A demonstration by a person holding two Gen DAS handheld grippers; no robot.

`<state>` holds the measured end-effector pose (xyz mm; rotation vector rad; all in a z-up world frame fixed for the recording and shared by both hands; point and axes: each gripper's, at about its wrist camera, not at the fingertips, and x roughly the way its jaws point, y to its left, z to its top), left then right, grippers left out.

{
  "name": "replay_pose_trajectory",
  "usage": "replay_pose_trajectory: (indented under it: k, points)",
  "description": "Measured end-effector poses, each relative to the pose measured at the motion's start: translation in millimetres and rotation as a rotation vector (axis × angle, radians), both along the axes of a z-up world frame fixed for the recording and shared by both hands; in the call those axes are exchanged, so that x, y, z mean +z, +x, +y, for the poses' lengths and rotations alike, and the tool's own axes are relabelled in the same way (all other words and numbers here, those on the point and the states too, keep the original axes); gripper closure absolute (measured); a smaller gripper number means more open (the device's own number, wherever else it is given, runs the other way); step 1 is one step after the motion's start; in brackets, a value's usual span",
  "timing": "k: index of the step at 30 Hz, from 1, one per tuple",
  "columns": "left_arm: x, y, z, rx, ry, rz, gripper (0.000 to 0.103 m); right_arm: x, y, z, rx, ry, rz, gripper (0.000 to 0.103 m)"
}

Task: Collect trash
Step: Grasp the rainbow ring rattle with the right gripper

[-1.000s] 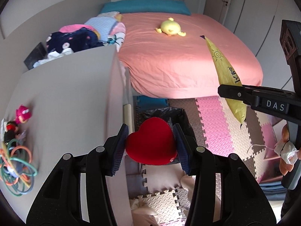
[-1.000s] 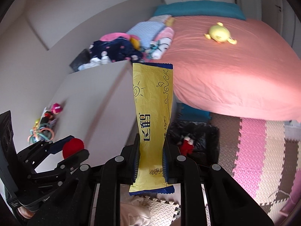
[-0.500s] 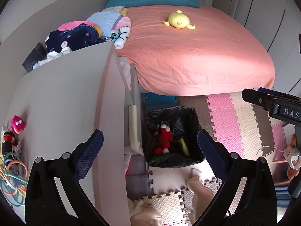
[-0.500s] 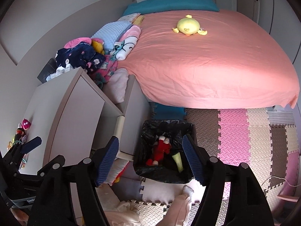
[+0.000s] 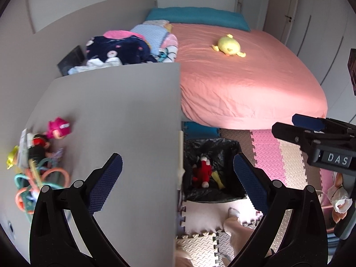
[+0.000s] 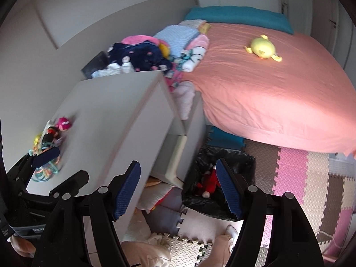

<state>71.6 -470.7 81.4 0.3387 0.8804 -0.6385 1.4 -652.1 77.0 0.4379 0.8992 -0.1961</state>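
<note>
A bin lined with a black bag stands on the floor between the white dresser and the bed. Inside lie a red item and a yellow wrapper. My left gripper is open and empty, over the dresser's right edge and the bin. My right gripper is open and empty, above the bin's left side. The right gripper also shows at the right of the left wrist view. The left gripper shows at the left of the right wrist view.
The white dresser top holds a pink toy, a small figure and coloured rings at its left end. A pink bed with a yellow plush lies behind. Foam mats cover the floor. Clothes are piled behind the dresser.
Both grippers have opened: the left let go of the red heart-shaped item and the right let go of the yellow wrapper. Both now lie in the bin. Both grippers then shifted left toward the dresser.
</note>
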Motion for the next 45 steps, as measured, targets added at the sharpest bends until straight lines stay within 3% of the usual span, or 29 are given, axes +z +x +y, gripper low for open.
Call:
replay_pose_trajectory:
  k: [14, 23, 32, 36, 37, 38, 39, 45]
  points:
    - [37.4, 17.8, 170.6, 0.215, -0.042, -0.078, 0.006, 38.5, 69.5, 155.9, 0.3, 0.009, -0.044, 0.032]
    - [17.5, 45.2, 268.0, 0.366, -0.065, -0.016, 0.006, 35.7, 112.0, 227.8, 0.421, 0.048, -0.026, 0.032]
    - [-8.8, 57.3, 308.7, 0.418, -0.075, 0.043, 0.006, 21.9, 145.3, 246.4, 0.406, 0.094, -0.009, 0.034]
    - [-14.0, 58.8, 313.7, 0.422, -0.075, 0.054, 0.006, 15.9, 160.7, 246.8, 0.401, 0.155, 0.003, 0.05]
    - [-14.6, 58.6, 313.8, 0.42, -0.073, 0.054, 0.006, 13.4, 163.1, 247.6, 0.407, 0.176, 0.011, 0.067]
    - [-14.9, 58.3, 313.6, 0.416, -0.069, 0.051, 0.006, 12.2, 163.6, 247.8, 0.42, 0.212, 0.002, 0.077]
    - [-15.2, 57.9, 313.4, 0.414, -0.064, 0.047, 0.006, 12.8, 163.0, 248.0, 0.431, 0.236, -0.005, 0.096]
    - [-24.2, 61.8, 309.0, 0.406, -0.031, 0.051, 0.006, 30.8, 148.2, 245.3, 0.423, 0.237, -0.073, 0.098]
